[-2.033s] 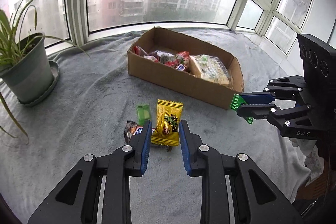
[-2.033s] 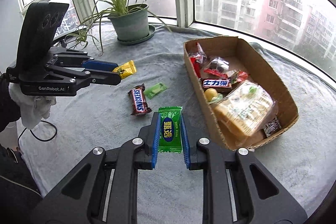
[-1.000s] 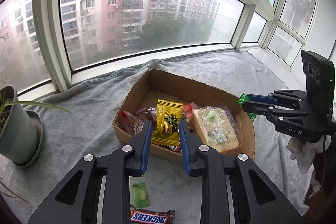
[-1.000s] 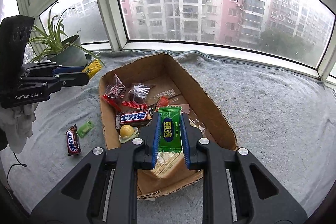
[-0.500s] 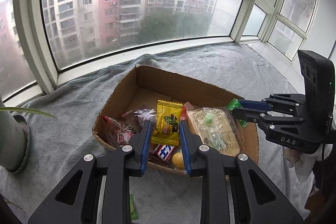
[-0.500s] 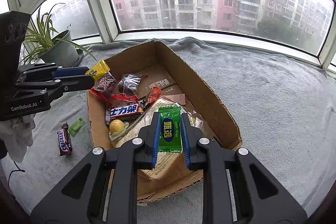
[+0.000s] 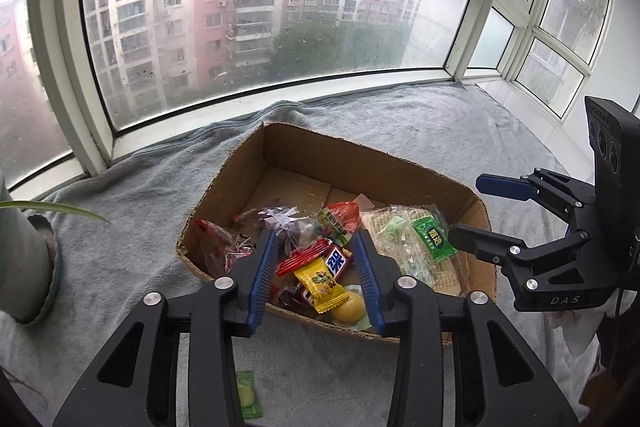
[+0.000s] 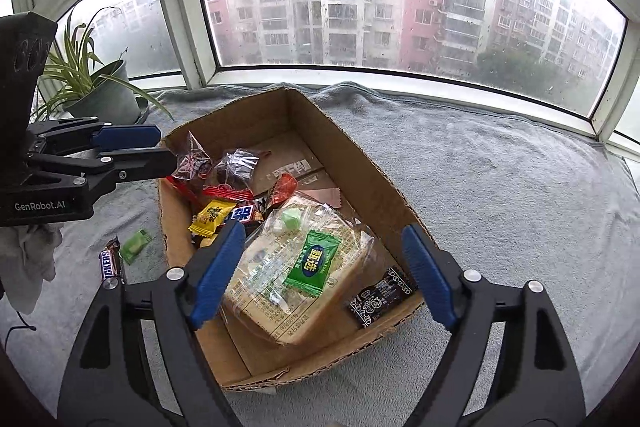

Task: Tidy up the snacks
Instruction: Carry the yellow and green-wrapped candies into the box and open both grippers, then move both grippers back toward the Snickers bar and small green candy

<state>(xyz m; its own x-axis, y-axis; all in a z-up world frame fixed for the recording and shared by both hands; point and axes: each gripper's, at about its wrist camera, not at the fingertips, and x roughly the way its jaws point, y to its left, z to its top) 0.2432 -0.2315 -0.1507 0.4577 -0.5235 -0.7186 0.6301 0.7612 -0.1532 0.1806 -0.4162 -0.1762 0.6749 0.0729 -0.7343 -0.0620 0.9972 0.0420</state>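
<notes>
A cardboard box (image 7: 416,175) (image 8: 372,179) on the grey blanket holds several snacks. My left gripper (image 7: 316,263) is open above the box's near end; the yellow candy (image 7: 320,283) (image 8: 212,215) lies loose in the box below it. My right gripper (image 8: 322,259) is open wide over the box; the green candy (image 8: 314,265) (image 7: 434,239) lies on the large clear biscuit pack (image 8: 296,275). Each gripper shows in the other's view, the right one (image 7: 468,211) and the left one (image 8: 160,147).
A Snickers bar (image 8: 109,263) and a small green sweet (image 8: 136,245) (image 7: 246,393) lie on the blanket left of the box. A potted plant (image 8: 100,95) stands at the back left by the window. A black packet (image 8: 380,297) lies in the box's near corner.
Both grippers have opened. The yellow candy dropped from the left gripper into the box, and the green candy dropped from the right gripper onto the biscuit pack.
</notes>
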